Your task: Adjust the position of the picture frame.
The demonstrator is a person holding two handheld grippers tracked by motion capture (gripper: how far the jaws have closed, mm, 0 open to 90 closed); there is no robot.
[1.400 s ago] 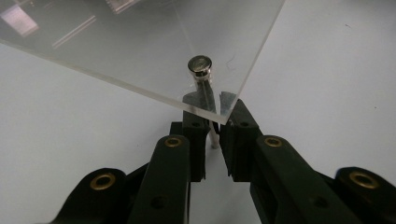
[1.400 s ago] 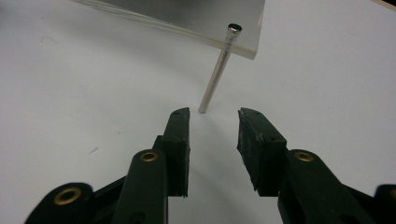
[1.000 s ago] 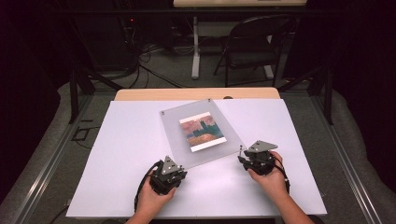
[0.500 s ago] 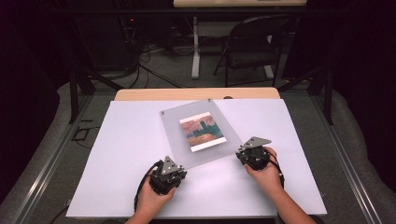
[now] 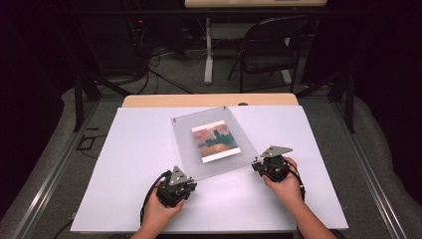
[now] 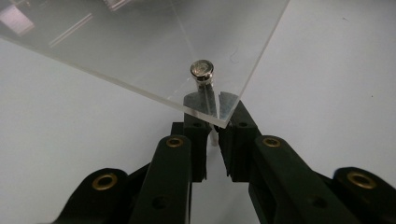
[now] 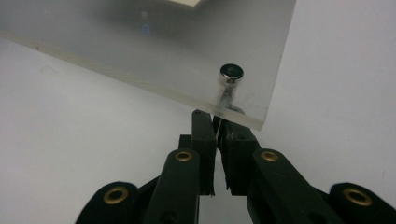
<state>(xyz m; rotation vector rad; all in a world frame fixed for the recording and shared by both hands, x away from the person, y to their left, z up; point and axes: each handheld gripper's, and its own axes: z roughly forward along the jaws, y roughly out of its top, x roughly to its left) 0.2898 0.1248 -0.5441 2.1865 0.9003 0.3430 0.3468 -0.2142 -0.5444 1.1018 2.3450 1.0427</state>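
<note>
One clear acrylic panel (image 5: 214,147) is seen on the white worktop (image 5: 124,164), lying toward its far edge, and one printed picture (image 5: 215,142) is counted under or within it. Two metal studs are counted at the panel's near corners: one stud (image 6: 201,70) in the left gripper view and one stud (image 7: 231,72) in the right gripper view. Two grippers are counted near the worktop's near edge, the left gripper (image 5: 175,186) and the right gripper (image 5: 271,164). One folding chair (image 5: 271,50) is counted beyond the far edge.
</note>
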